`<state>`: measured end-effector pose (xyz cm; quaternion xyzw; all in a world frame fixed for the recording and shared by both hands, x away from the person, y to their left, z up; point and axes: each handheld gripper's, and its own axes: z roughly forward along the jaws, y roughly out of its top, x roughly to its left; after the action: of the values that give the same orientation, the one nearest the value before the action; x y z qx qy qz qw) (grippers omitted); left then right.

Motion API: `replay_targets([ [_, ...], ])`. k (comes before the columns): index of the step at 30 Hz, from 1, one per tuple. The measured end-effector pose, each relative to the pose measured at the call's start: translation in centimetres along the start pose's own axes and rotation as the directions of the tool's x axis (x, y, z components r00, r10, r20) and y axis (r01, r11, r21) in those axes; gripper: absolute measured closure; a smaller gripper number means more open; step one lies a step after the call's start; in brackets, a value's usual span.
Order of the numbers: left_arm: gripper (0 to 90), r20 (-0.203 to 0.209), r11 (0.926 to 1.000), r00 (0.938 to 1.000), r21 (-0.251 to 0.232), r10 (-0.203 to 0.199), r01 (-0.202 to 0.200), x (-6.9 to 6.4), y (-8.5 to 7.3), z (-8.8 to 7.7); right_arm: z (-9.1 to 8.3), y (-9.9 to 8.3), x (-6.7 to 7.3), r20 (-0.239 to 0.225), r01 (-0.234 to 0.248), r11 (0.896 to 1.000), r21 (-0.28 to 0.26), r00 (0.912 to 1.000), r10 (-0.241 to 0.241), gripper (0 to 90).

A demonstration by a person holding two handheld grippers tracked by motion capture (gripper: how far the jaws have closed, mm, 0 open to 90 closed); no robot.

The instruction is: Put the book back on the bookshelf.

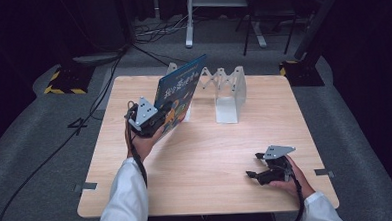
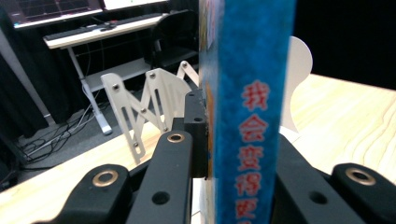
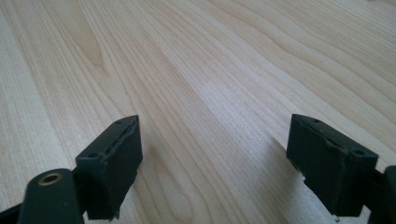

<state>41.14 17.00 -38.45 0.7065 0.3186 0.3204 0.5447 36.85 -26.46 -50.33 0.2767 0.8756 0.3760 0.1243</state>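
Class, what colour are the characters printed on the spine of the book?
Red, on the blue book spine; the left gripper view shows it best.

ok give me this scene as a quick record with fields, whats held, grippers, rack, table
held item: blue book, gripped at its spine edge, tilted, lifted above the table
left gripper: shut on the book, spine between its jaws in the left gripper view
right gripper: open, nothing between its jaws, low over the wood
rack: white folding book rack at the far middle of the table, just beyond the book
table: light wooden table
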Motion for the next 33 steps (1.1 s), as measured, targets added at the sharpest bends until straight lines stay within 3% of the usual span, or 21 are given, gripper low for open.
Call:
replay_targets([
  [2, 82.6, -0.009, 0.9980, 0.9983, -0.026, -0.057, 0.057, 0.6, -0.8, -0.4, 0.0, 0.0, 0.0, -0.001, 0.001, 1.000, 0.000, 1.0000, -0.001, 18.5],
  [9, 82.4, -0.062, 0.9908, 0.9908, -0.070, -0.120, 0.116, 1.3, -1.8, 0.1, 0.0, 0.0, 0.0, -0.001, 0.002, 1.000, 0.000, 1.0000, -0.002, 18.3],
  [17, 82.3, -0.110, 0.9879, 0.9833, -0.072, -0.145, 0.137, 0.9, -1.9, 2.5, 0.0, 0.0, 0.0, -0.002, 0.002, 1.000, -0.001, 1.0000, -0.002, 18.3],
  [19, 82.2, -0.129, 0.9822, 0.9750, -0.076, -0.181, 0.172, 0.8, -2.0, 3.2, 0.0, 0.0, 0.0, -0.002, 0.003, 1.000, -0.001, 1.0000, -0.003, 18.3],
  [23, 81.9, -0.151, 0.9800, 0.9686, -0.056, -0.197, 0.191, 0.7, -2.2, 4.2, 0.0, 0.0, 0.0, -0.001, 0.002, 1.000, -0.001, 1.0000, -0.002, 18.3],
  [33, 81.3, -0.173, 0.9793, 0.9640, -0.024, -0.202, 0.201, 1.0, -2.2, 5.9, 0.0, 0.0, 0.0, -0.001, 0.001, 1.000, -0.001, 1.0000, -0.001, 18.2],
])
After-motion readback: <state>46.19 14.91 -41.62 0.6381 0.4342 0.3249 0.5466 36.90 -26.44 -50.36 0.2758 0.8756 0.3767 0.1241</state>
